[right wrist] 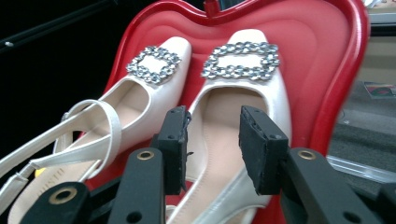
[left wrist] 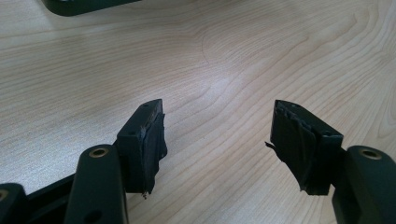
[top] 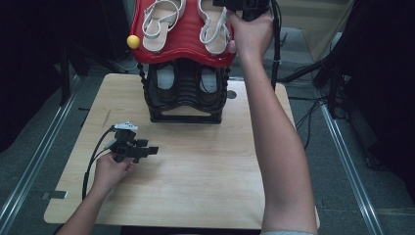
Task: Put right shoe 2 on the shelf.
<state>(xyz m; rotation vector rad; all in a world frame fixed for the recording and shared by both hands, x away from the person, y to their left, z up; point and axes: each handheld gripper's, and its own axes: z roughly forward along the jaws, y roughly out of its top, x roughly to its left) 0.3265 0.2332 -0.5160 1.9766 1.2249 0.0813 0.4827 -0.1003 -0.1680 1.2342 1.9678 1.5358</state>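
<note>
While the person sits at the near side, the scene reads like this.

Table: a light wooden table [top: 195,166] with a two-level shoe rack at its far middle.

Rack, top: a red tray [top: 186,44] shaped like lips, tilted up toward the far side. A yellow ball [top: 133,41] sits at its left edge.

Rack, bottom: a black shelf [top: 185,93] under the red tray. A pair of dark shoes [top: 166,81] lies inside it, hard to see well.

White shoes: two cream shoes lie side by side on the red tray. The left shoe [right wrist: 116,116] and the right shoe [right wrist: 238,121] each have a shiny square buckle [right wrist: 243,59] on the toe. The toes point to the far side. The left shoe has loose straps at its heel.

Right hand: the right hand [top: 252,34] reaches far over the table and holds the right gripper [right wrist: 212,149] at the right side of the red tray.

Right gripper fingers: they stand apart, with a small gap. They are just over the open middle of the right shoe, near its heel end. The shoe's inside shows between them. I cannot tell if they touch the shoe.

Left hand: the left hand [top: 111,170] rests on the near left part of the table and holds the left gripper [left wrist: 217,140].

Left gripper fingers: they are wide apart, low over bare wood, with nothing between them. They are well apart from the rack and the shoes.
</note>
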